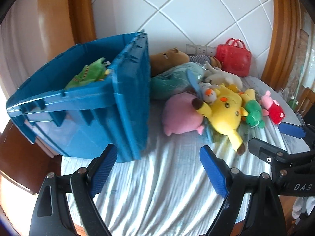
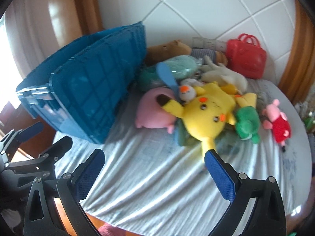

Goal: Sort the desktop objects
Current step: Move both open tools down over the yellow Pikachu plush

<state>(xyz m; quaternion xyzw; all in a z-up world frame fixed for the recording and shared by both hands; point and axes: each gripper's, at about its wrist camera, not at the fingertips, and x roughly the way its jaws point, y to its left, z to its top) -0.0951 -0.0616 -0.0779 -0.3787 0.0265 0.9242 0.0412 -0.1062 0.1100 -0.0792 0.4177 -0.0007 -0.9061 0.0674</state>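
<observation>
Blue crate (image 1: pixel 94 106): tilted, holds green plush (image 1: pixel 88 74) | left gripper (image 1: pixel 157 161), right gripper (image 2: pixel 155 163): wide, empty

Wall: white tiles (image 1: pixel 196 9) set on the diagonal with grey grout lines, filling the back of both views.
Wall fittings: a row of pale switch and socket plates (image 1: pixel 200 49) low on the tiles.
Woodwork: glossy orange-brown wooden frame (image 1: pixel 78 9) left of the tiles; a matching moulded frame (image 1: pixel 283 29) on the right.
Table: round wooden table, its rim (image 2: pixel 94 219) showing at the near edge, covered by a wrinkled pale blue-grey tablecloth (image 1: pixel 157 186).
Seating: dark brown wooden chair (image 1: pixel 17 149) beside the table on the left.
Light: strong daylight from the far left (image 2: pixel 7 39), washing out that side.
</observation>
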